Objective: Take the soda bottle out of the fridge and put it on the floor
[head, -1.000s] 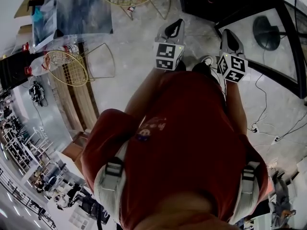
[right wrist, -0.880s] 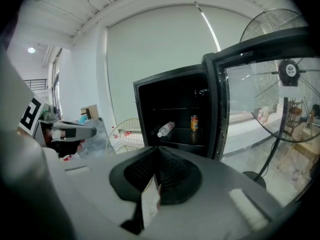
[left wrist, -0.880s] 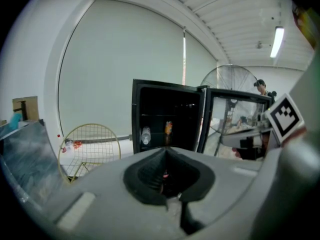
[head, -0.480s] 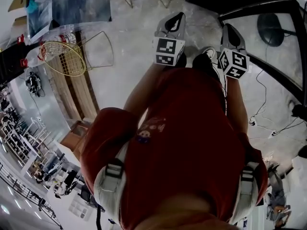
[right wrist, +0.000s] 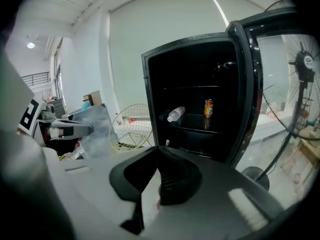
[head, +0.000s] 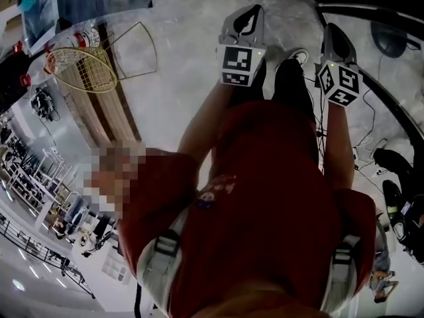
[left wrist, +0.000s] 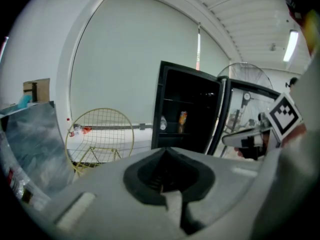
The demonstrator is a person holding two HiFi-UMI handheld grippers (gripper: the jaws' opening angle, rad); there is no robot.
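Both grippers are closed and empty: the left gripper point(left wrist: 164, 152) has its jaws tip to tip with nothing between them, and the right gripper point(right wrist: 157, 151) is the same. They are held side by side at chest height in front of a person in a red shirt point(head: 265, 197), pointing across the pale floor point(head: 179, 25) toward a black fridge point(right wrist: 150, 99). Its door point(right wrist: 250, 94) stands swung open on the right.

The soda bottle point(right wrist: 176, 114), clear with a red label, lies on its side on a middle shelf point(right wrist: 192, 129) inside the fridge, well away from either gripper. An orange can point(right wrist: 208, 107) stands upright on that shelf, just to the bottle's right. Left of the fridge stands a gold wire chair point(right wrist: 131, 121), and beside it leans a grey sheet of plastic point(right wrist: 95, 121). A standing fan point(right wrist: 305, 64) is just past the open door, its round base point(right wrist: 255, 174) on the floor near the door's lower edge. Loose cables point(head: 368, 144) trail over the floor on the person's right.

Compared with a second ago, the head view has swung: the second wire chair at the top edge has left the frame, the fan base has slid to the right corner, and both grippers sit slightly further right, their jaws unchanged.

Only the gripper views look into the fridge and show the bottle; the head view shows the person's feet and the floor below the grippers.
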